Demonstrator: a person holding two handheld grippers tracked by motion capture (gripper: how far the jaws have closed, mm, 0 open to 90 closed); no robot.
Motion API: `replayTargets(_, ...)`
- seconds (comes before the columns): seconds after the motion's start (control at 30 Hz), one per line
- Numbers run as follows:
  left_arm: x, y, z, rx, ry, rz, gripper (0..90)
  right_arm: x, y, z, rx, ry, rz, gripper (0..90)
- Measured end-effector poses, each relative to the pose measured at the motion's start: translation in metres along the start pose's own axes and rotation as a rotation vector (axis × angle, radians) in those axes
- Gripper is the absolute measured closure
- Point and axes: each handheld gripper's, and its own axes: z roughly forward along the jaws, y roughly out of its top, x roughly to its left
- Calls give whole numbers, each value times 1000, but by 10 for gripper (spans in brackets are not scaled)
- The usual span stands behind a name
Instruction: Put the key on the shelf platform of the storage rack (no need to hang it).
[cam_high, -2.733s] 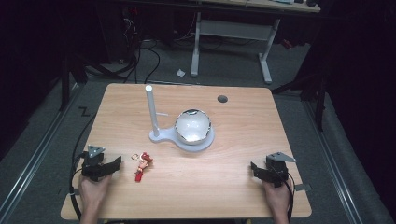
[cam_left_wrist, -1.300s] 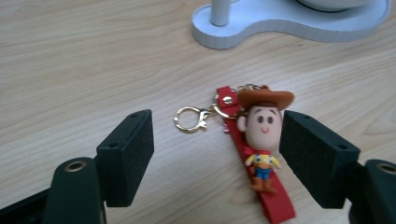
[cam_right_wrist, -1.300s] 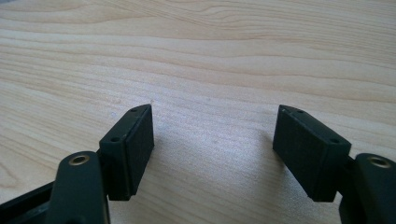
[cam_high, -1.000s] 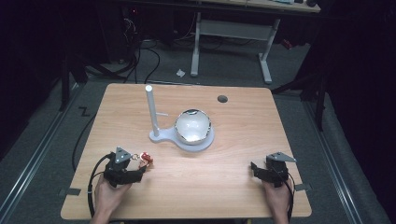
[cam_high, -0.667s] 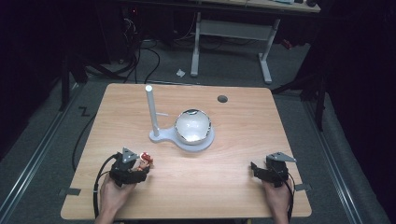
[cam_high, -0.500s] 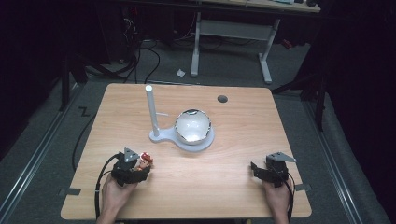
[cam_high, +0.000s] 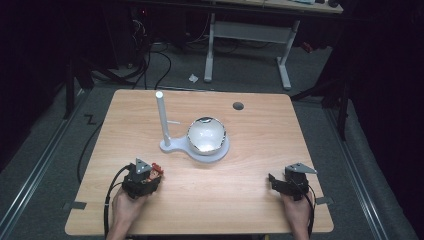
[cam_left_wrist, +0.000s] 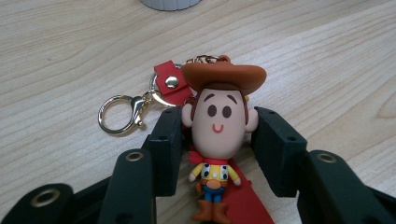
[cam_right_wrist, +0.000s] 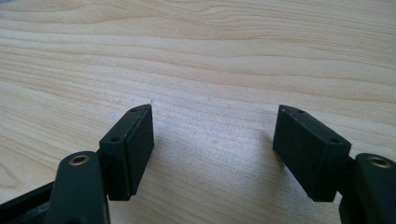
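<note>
Two black jaws of the left gripper (cam_left_wrist: 217, 140) stand on either side of a cowboy figure keychain (cam_left_wrist: 217, 135), level with its big head: the pads sit right at the ears, with at most a sliver of gap, so I cannot tell whether they press yet. The figure lies on its back on the wooden table (cam_left_wrist: 327, 60), brown hat pointing away from the camera, boots towards it, with a red strap under the body (a second red tab with a rivet lies by the hat). Its gold ring and clasp (cam_left_wrist: 120, 113) rest on the wood outside the left-hand jaw, near that jaw's tip.

In the high view the left gripper (cam_high: 141, 179) sits at the table's near left, with the keychain (cam_high: 156, 172) at its front. A white stand with an upright post and a shiny domed bowl (cam_high: 206, 136) stands mid-table, well apart.

The right gripper (cam_right_wrist: 212, 140) rests at the near right (cam_high: 290, 183), jaws spread wide over bare wood, holding nothing.
</note>
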Motion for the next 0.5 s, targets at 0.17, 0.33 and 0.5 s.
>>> replayTargets(0.17,0,0,0,5,-1,6,553,0,0,0,0,0,0,294)
replayTargets(0.33,0,-1,0,-4,1,8,558,0,0,0,0,-1,1,294)
replayTargets(0.5,1,0,-1,-15,-4,13,561,0,0,0,1,-1,1,294)
